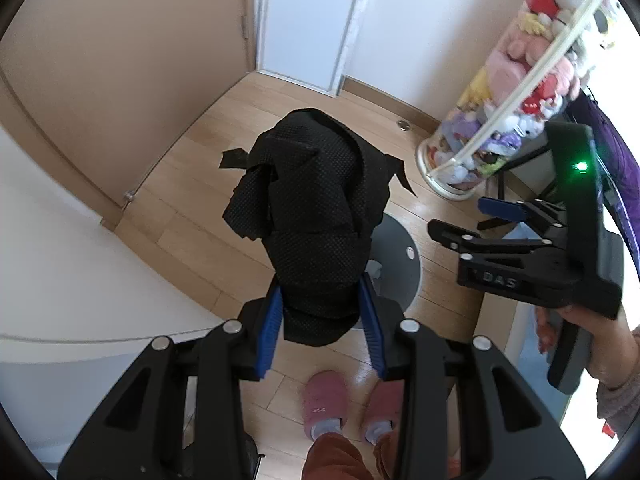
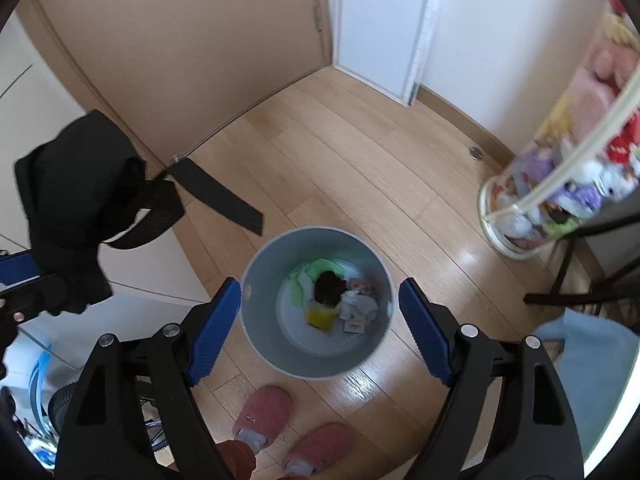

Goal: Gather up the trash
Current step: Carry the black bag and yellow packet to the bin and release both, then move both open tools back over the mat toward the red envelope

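Note:
A black non-woven fabric bag [image 1: 316, 208] sticks out crumpled from my left gripper [image 1: 320, 284], whose blue pads are shut on its lower end. Behind the bag, part of a round grey bin [image 1: 400, 264] shows on the floor. In the right wrist view the same bin [image 2: 256, 320] sits below my right gripper [image 2: 318, 284], which is open wide with a blue pad on either side of the bin's rim. Inside lie green, yellow and white wrappers and a dark clump [image 2: 328, 286]. The bag [image 2: 80, 200] hangs at the left, its strap [image 2: 224, 200] trailing. A hand holds the right gripper [image 1: 460, 216].
The person's pink slippers [image 2: 264, 412] stand just before the bin. A clear cylinder of plush toys [image 1: 516, 92] stands at the right beside black table legs [image 2: 568, 272]. A white framed panel [image 2: 380, 32] leans on the far wall. White furniture [image 1: 60, 260] is at the left.

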A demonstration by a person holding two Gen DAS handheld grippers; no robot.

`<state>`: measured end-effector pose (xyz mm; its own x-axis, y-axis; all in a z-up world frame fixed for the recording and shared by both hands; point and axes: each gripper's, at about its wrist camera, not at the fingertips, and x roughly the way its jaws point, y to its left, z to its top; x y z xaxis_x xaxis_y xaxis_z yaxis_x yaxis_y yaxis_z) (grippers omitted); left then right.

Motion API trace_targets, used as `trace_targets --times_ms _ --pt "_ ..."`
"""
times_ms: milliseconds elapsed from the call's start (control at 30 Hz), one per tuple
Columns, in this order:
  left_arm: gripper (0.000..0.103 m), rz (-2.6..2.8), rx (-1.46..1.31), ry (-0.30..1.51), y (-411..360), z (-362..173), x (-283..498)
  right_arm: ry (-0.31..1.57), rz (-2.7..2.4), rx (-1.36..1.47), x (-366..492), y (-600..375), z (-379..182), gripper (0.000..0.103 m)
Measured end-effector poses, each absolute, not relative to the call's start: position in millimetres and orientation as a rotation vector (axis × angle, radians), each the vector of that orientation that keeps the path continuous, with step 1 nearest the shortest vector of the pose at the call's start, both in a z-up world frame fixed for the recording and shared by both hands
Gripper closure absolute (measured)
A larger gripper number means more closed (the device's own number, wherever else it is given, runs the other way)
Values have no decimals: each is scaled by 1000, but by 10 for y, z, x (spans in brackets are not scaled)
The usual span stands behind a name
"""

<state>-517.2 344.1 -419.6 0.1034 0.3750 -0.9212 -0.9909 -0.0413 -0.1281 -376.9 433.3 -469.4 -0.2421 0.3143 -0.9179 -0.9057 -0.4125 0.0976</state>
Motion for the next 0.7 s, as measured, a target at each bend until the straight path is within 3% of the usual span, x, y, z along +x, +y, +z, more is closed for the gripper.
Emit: trace_targets --times_ms 333,400,467,700 --pt "62 1194 -966 868 3627 -4510 -4678 886 1682 -1029 -3170 4263 -4499 25" --pt "54 1190 -918 892 3661 -4518 -4589 882 1668 -1009 -3079 4240 -4454 25" --pt "28 1191 -883 896 3688 -4495 -4541 876 1656 -979 -3002 4189 -4379 25" --pt "26 1170 -875 922 3742 -4394 -4432 886 1603 -928 -2760 4069 -4223 25"
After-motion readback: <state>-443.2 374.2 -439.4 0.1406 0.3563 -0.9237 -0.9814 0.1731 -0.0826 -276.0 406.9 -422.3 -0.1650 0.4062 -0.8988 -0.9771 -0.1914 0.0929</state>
